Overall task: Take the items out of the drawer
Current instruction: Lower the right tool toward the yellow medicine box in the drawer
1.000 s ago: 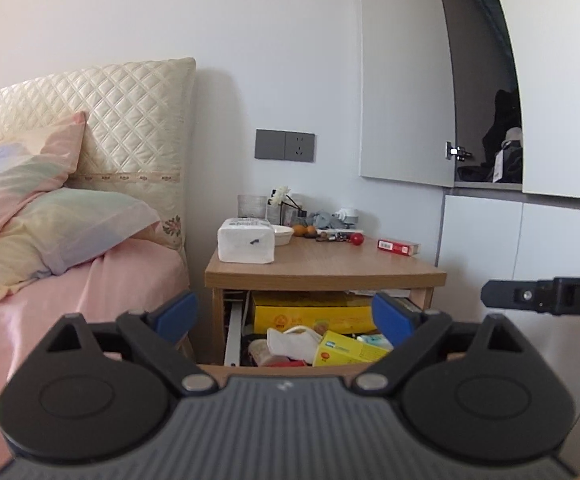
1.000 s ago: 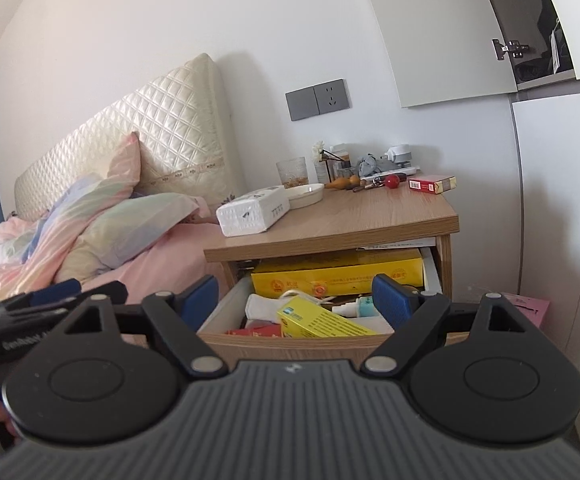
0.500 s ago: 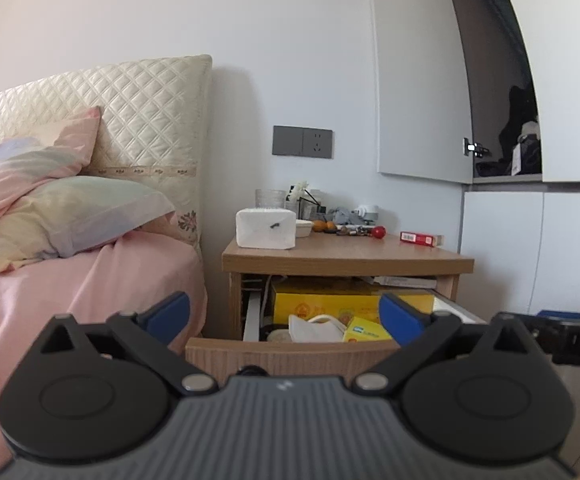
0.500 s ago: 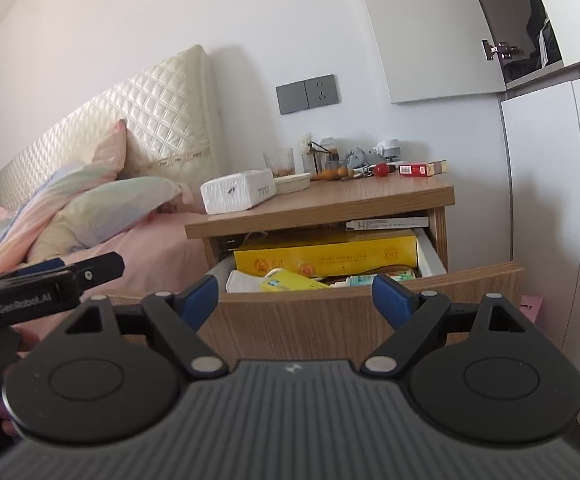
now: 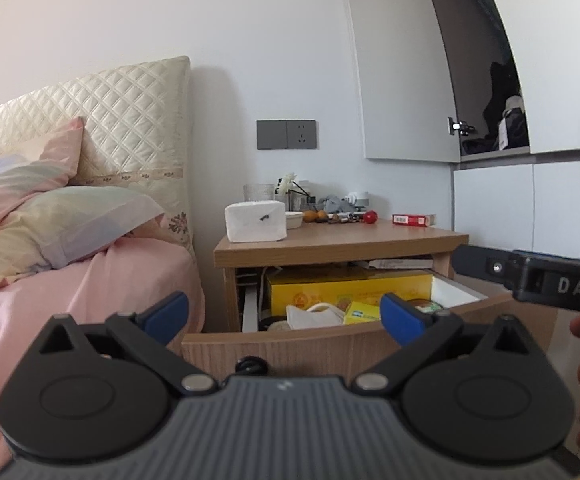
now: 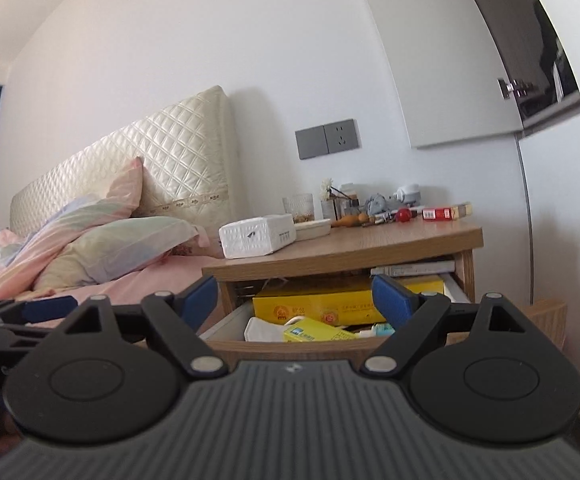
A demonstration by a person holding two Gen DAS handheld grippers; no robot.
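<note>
Blue-padded fingers of the left gripper (image 5: 284, 314) spread wide, nothing between them, held short of the drawer front. Right gripper (image 6: 293, 300) likewise spread and empty, fingers framing the drawer contents from just outside.

Drawer (image 5: 290, 346) of the wooden nightstand (image 5: 341, 242) pulled out, black knob (image 5: 252, 365) on its front. Inside:
- large yellow box (image 5: 349, 290) along the back
- small yellow box (image 6: 315, 334) with blue-and-white label, lying toward the front
- white crumpled cloth or mask (image 5: 313, 316) left of the small box
- other small items at right, too indistinct to name

On top of the nightstand: white tissue pack (image 5: 256, 222), glass (image 5: 258, 191), white dish (image 6: 311, 228), red ball (image 5: 371, 217), red-and-white packet (image 5: 413, 220), clutter behind.

Left of the nightstand: bed with pink sheet (image 5: 90, 292), pastel pillows, quilted cream headboard (image 5: 130, 120). Grey wall socket (image 5: 286, 134) above. White cupboards at right, 1 door ajar.
</note>
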